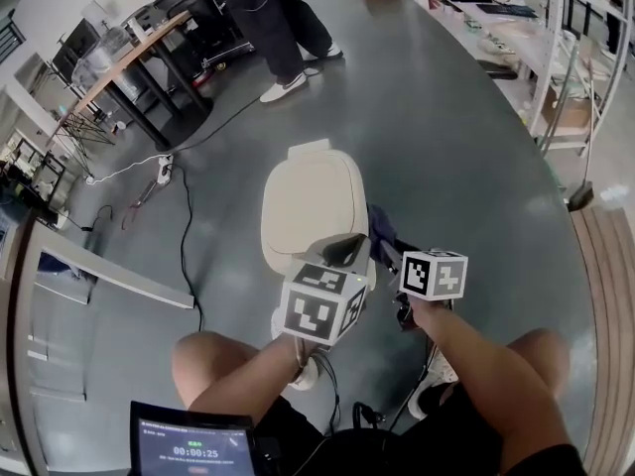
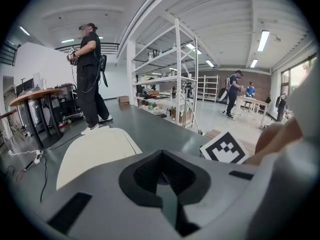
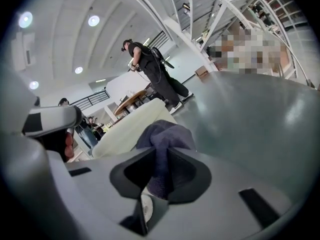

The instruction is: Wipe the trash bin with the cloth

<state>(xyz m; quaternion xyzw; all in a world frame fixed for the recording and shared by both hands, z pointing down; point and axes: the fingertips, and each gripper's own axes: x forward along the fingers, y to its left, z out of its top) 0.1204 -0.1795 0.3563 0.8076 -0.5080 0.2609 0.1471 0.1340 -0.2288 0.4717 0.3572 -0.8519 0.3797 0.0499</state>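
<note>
A cream trash bin (image 1: pixel 313 206) with its lid closed stands on the grey floor in front of my knees. Its lid fills the lower left of the left gripper view (image 2: pixel 95 151) and shows behind the cloth in the right gripper view (image 3: pixel 125 126). A dark blue cloth (image 1: pixel 382 228) hangs against the bin's right side. My right gripper (image 1: pixel 395 256) is shut on that cloth (image 3: pixel 165 139), which bunches up between the jaws (image 3: pixel 159 176). My left gripper (image 1: pixel 344 251) hovers over the lid's near edge, and its jaws (image 2: pixel 167 186) look shut with nothing in them.
A person (image 1: pixel 278 28) stands beyond the bin. A black cable (image 1: pixel 184 236) and a power strip (image 1: pixel 164 170) lie on the floor to the left, near a wooden table (image 1: pixel 129 62). White shelving (image 1: pixel 541 38) and a wooden platform (image 1: pixel 607 266) line the right side.
</note>
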